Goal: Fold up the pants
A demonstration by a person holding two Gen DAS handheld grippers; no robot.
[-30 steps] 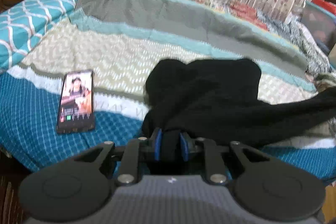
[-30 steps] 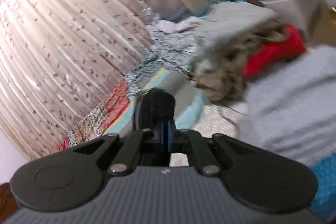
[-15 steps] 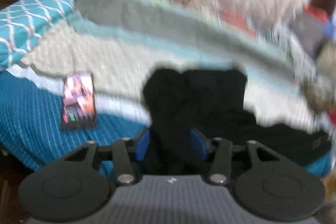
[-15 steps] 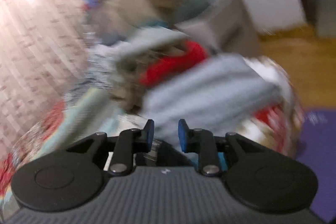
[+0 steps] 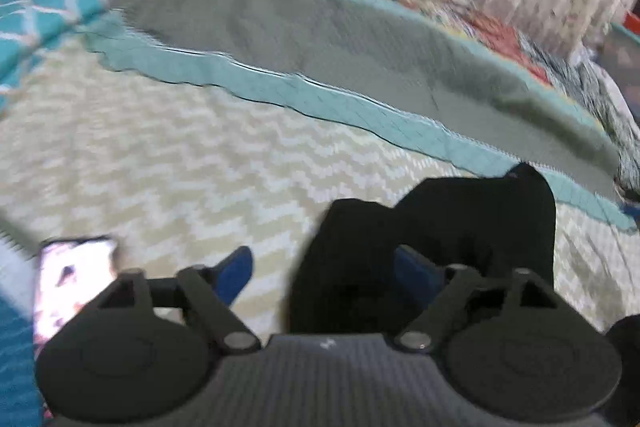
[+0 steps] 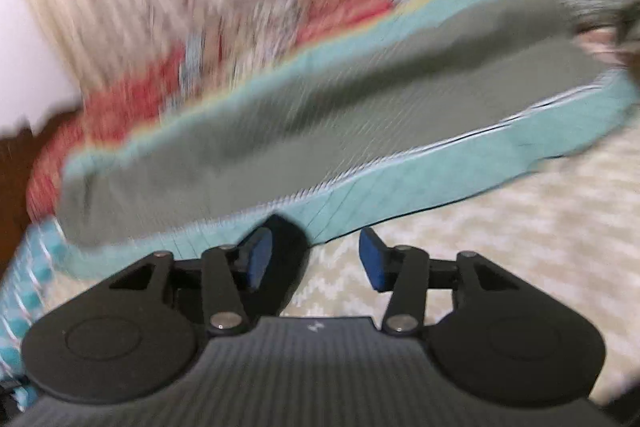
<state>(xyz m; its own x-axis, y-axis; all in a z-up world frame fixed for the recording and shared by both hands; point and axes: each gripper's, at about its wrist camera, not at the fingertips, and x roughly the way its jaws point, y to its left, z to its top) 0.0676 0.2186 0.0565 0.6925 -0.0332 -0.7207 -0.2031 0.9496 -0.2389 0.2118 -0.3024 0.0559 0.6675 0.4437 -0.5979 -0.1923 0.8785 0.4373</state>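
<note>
No readable text from my feeds.
The lit rectangular phone [image 5: 72, 287] screen on the patterned quilt [image 5: 200, 163] is too blurred for me to read.

Black pants [image 5: 436, 239], bunched on the bed.
Crumpled heap, dark knit fabric, lying on the chevron quilt.

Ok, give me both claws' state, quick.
Left claw: open, holding nothing; pants lie between its fingers.
Right claw: open, holding nothing.
</note>
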